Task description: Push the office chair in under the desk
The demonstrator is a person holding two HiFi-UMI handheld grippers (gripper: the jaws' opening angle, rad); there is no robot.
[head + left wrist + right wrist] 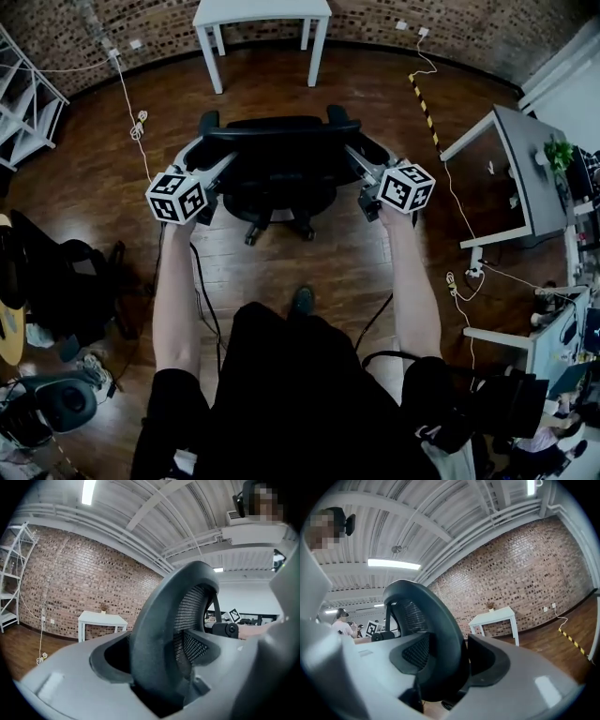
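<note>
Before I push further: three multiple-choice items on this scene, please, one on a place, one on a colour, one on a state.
1. The desk stands: A) beyond the chair, by the brick wall; B) behind the person; C) over the chair.
2. The desk is: A) black; B) white; C) red.
3. The left gripper and right gripper: A) both empty; B) only the left holds the chair; C) each closed on the chair's back rim.
Answers: 1 A, bare floor lies between chair and desk. 2 B, its top and legs are white. 3 C, each gripper view shows the rim between the jaws.
</note>
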